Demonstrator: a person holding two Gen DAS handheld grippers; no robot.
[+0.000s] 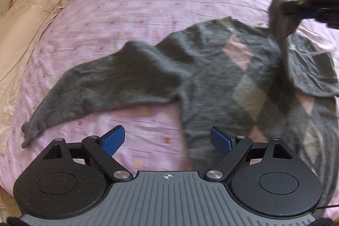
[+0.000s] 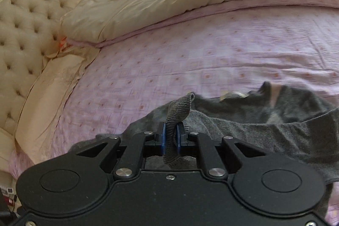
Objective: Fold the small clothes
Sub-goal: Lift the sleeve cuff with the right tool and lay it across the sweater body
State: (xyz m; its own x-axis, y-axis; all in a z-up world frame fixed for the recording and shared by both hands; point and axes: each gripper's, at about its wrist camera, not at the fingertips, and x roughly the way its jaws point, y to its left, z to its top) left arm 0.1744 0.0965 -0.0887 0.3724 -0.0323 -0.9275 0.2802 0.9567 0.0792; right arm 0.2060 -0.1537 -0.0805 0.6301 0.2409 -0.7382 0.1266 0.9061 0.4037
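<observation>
A pink-sheeted bed carries the grey argyle sweater, spread mostly flat toward the near edge with one sleeve flung out toward the pillow end, so folding looks barely begun. The right gripper pinches the other sleeve's ribbed cuff between pressed fingers, lifting it over the body. The left gripper hovers near the hem, fingers spread and empty.

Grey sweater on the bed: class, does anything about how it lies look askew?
Yes. The sweater lies rumpled, one sleeve flung sideways over the pink sheet, while the right gripper pinches the other cuff.
</observation>
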